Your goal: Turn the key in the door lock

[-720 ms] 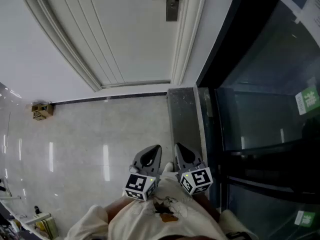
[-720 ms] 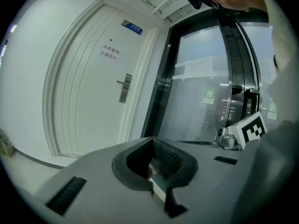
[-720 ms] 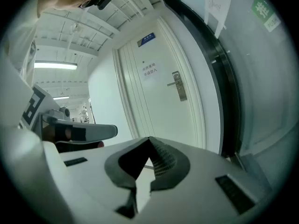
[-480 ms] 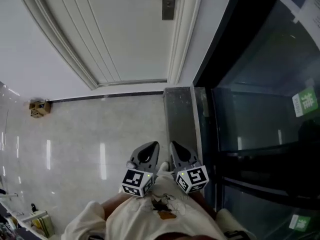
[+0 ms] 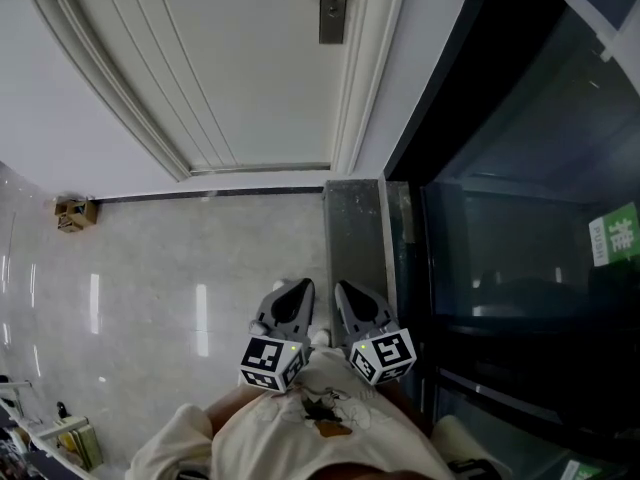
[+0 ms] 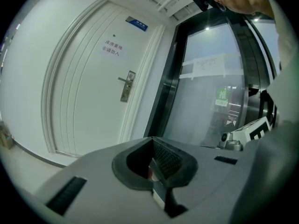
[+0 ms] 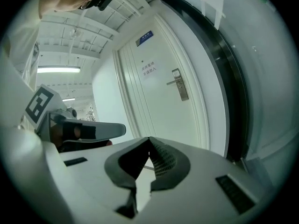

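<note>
Approach door lock (image 5: 333,8) squarely; left gripper (image 5: 299,286) & right gripper (image 5: 341,288) jaws closed tip-to-tip, nothing evidently held, so open one pr. before gripping key.

door (image 5: 230,58): ahead, at the far end of the floor (image 5: 150,278)
lock (image 5: 333,6): on the door, near its right edge
notice (image 6: 112,48): on the door, above and left of the lock
glass wall (image 5: 520,218): right of the door
box (image 5: 75,213): on the floor against the wall, left of the door
left gripper (image 5: 298,290): over the floor, just left of the right gripper (image 5: 347,292), both well apart from the door
</note>
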Action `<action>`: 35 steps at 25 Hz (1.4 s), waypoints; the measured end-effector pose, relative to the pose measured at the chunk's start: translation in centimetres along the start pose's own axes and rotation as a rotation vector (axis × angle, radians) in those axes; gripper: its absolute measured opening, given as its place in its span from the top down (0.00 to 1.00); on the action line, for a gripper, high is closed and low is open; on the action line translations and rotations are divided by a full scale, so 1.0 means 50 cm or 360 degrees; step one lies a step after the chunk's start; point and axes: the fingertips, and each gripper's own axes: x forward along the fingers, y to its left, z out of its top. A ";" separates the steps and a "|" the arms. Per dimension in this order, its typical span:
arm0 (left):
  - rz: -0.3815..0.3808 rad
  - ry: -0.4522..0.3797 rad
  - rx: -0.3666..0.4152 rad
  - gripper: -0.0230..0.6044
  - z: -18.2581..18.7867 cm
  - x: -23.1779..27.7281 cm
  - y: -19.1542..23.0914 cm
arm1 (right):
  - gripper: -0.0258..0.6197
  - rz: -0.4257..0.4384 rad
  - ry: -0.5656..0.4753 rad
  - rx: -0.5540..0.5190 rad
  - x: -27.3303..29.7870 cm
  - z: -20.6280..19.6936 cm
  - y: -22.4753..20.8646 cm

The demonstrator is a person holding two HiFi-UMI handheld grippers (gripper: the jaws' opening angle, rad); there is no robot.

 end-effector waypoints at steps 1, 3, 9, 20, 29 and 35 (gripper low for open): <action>0.0005 -0.0007 -0.0012 0.95 0.007 0.022 0.014 | 0.95 0.0011 -0.0013 -0.0005 0.021 0.006 -0.012; 0.0008 -0.0019 -0.0031 0.95 0.020 0.070 0.047 | 0.95 0.0018 -0.0018 -0.0007 0.070 0.016 -0.042; -0.0036 -0.0038 -0.0114 0.95 0.096 0.276 0.228 | 0.95 -0.0040 -0.0026 0.0003 0.296 0.065 -0.161; -0.0234 -0.0195 0.0019 0.95 0.431 0.670 0.499 | 0.95 -0.0267 -0.0140 -0.0118 0.708 0.331 -0.366; -0.0319 -0.0221 -0.0481 0.84 0.543 0.851 0.502 | 0.95 -0.0314 -0.0118 -0.0052 0.769 0.382 -0.451; -0.0366 -0.0261 -0.0843 0.81 0.601 0.938 0.500 | 0.95 -0.0396 -0.0146 -0.0022 0.757 0.389 -0.491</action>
